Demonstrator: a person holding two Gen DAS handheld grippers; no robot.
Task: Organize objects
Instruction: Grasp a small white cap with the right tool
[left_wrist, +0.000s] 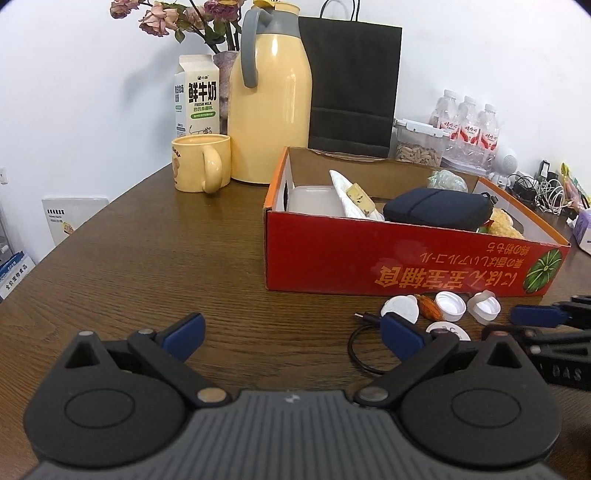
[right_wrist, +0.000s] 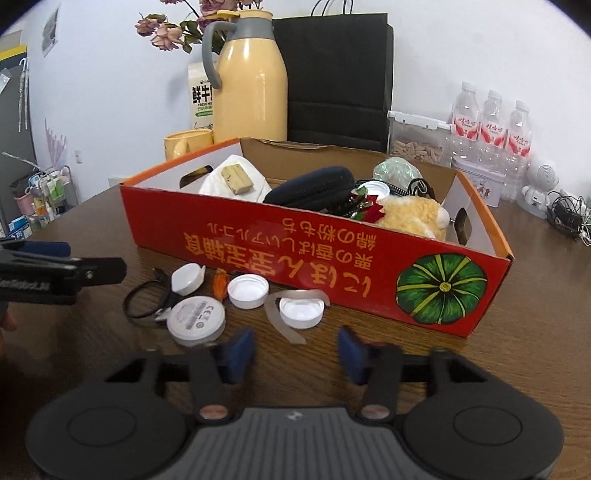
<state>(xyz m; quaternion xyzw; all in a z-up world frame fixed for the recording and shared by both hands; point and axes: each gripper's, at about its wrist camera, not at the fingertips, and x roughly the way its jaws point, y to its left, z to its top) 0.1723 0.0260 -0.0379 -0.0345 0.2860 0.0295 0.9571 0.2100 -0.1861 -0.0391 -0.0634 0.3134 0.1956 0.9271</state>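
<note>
A red cardboard box (right_wrist: 280, 243) (left_wrist: 369, 258) stands on the brown table and holds a dark blue pouch (right_wrist: 310, 186), a yellow plush toy (right_wrist: 410, 218) and other items. In front of it lie white bottle caps (right_wrist: 247, 291) (left_wrist: 450, 304), a white round disc (right_wrist: 195, 319), a black cable loop (right_wrist: 144, 302) and a small orange piece (right_wrist: 220, 284). My right gripper (right_wrist: 295, 352) is open just short of a white cap (right_wrist: 301, 312), nothing between its fingers. My left gripper (left_wrist: 293, 336) is wide open over bare table, left of the caps.
Behind the box stand a yellow thermos (left_wrist: 269, 107), a yellow mug (left_wrist: 201, 166), a milk carton (left_wrist: 197, 96), a black paper bag (left_wrist: 351, 85), a clear nut container (right_wrist: 417, 140) and water bottles (right_wrist: 491, 122). Tangled cables (right_wrist: 569, 218) lie far right.
</note>
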